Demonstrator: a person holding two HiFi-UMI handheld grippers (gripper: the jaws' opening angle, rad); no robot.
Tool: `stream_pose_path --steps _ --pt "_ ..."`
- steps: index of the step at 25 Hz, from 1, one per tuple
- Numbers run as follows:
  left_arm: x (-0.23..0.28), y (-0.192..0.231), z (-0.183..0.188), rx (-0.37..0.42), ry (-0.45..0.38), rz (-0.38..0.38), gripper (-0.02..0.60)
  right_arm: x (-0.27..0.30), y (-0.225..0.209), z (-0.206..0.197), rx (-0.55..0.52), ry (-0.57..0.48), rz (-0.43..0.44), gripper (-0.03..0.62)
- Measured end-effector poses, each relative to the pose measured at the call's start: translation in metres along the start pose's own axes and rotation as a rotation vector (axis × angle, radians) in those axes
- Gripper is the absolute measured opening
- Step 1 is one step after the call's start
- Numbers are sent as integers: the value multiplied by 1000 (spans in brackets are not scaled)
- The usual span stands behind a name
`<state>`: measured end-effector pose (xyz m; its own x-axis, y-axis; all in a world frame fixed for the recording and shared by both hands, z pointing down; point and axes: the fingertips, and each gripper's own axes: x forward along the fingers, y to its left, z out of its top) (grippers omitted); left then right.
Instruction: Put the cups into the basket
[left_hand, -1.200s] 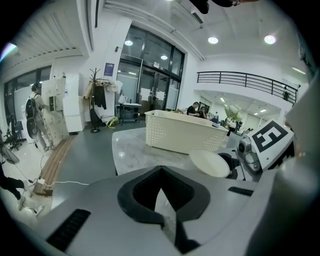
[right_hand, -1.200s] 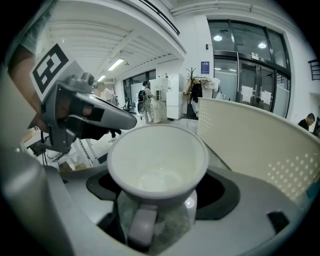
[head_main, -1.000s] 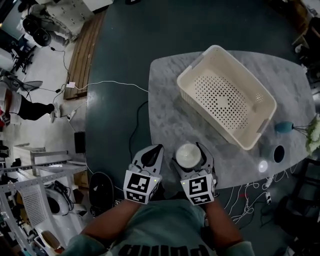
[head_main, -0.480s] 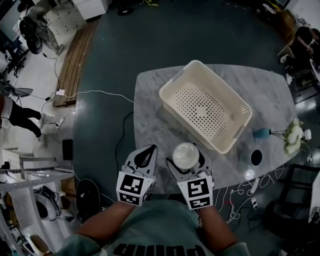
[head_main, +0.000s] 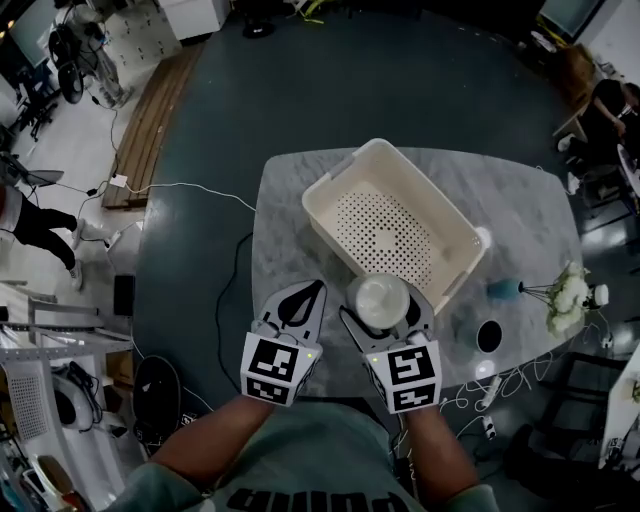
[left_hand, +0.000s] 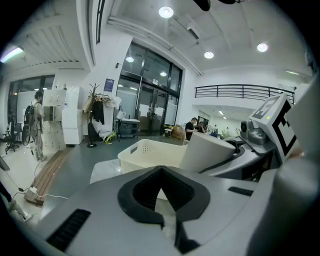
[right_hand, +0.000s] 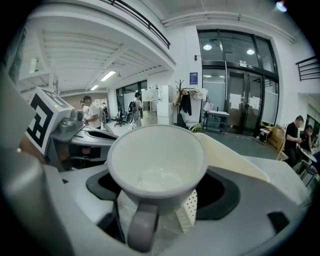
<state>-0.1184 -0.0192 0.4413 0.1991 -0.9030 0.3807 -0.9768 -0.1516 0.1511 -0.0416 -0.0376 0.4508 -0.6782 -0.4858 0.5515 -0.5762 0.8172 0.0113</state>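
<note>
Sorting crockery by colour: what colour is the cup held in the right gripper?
White cup, clearest in the right gripper view.

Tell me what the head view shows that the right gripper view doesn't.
Only the head view: the table's full outline from above, with flowers at its right edge. Only the right gripper view: the cup's handle, nearest the camera, and glass doors far behind. Both: the white cup held in the right gripper, the basket just beyond it, and the left gripper alongside.
</note>
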Motion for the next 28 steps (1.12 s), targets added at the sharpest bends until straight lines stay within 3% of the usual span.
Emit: stream_pose_path --steps 9,17,28 --pt "33 7 25 -8 -14 60 8 21 -50 23 9 -7 13 402" --pt "53 28 37 -7 25 97 8 60 -78 43 -3 3 17 402" --pt "86 58 33 -35 73 146 8 130 -119 32 12 64 -9 402"
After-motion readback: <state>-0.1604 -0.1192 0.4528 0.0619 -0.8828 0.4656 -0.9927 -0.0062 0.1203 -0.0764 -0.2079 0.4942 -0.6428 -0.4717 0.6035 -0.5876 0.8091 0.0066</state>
